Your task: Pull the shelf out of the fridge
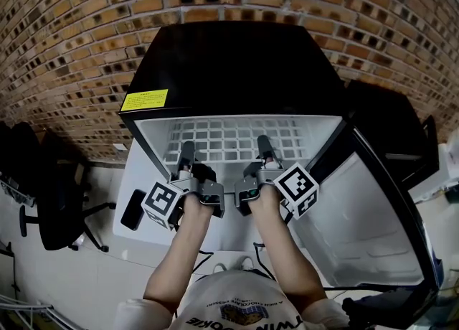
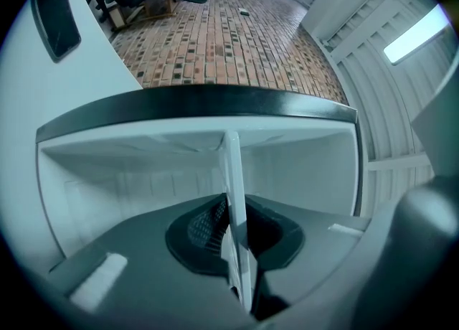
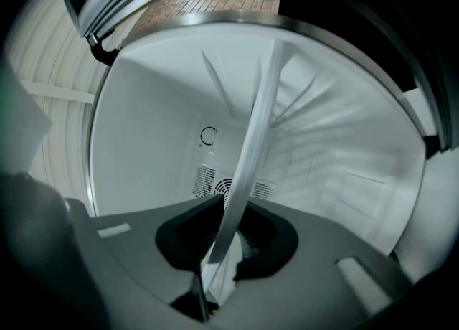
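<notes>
Jaws of the left gripper (image 1: pixel 187 151) and right gripper (image 1: pixel 264 145) met the shelf (image 1: pixel 228 135) mid-frame inside the fridge (image 1: pixel 229 63) in the head view, and each gripper view showed them clamped on its thin front rail, probably light, stiff, slippery.

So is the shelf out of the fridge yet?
Not yet. Done: the fridge door is open. In hand: the left tongs and right tongs are clamped on the front edge of the shelf. To do: sliding it out; it sits inside the fridge.
</notes>
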A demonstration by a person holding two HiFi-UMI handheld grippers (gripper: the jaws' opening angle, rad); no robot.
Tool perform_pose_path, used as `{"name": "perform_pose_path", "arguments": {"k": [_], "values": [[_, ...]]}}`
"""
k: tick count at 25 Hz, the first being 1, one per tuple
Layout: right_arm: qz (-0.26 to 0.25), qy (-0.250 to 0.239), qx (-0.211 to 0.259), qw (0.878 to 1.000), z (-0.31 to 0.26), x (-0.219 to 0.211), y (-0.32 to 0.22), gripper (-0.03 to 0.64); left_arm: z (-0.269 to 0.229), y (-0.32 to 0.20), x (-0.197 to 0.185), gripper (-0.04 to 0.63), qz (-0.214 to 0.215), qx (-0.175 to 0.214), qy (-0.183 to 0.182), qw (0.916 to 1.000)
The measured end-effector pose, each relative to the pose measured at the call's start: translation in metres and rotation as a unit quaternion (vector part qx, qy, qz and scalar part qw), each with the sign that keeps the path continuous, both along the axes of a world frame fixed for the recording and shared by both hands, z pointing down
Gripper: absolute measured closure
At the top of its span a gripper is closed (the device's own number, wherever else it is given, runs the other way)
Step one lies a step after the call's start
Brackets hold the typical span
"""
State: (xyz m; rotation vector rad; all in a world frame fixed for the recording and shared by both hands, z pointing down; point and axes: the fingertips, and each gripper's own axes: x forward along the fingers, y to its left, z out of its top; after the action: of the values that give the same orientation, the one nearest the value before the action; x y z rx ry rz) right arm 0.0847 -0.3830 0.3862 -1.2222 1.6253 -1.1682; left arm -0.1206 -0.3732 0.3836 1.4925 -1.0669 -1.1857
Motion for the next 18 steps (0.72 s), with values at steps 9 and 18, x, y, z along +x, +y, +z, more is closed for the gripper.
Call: {"name": "perform_pose_path", "arguments": {"k": [9,18], "values": [[0.0,-0.017,0.011,1.0,0.003,-0.001,0.046,0.568,0.001,0.047,0.0,0.575,0.01,0.01,0.002,0.9999],[0.006,-0.015,0.008,1.0,0.006,0.001,0.071,0.568,0.002,0.071,0.002,0.575,0.022,0.011,0.0,0.9997]]}}
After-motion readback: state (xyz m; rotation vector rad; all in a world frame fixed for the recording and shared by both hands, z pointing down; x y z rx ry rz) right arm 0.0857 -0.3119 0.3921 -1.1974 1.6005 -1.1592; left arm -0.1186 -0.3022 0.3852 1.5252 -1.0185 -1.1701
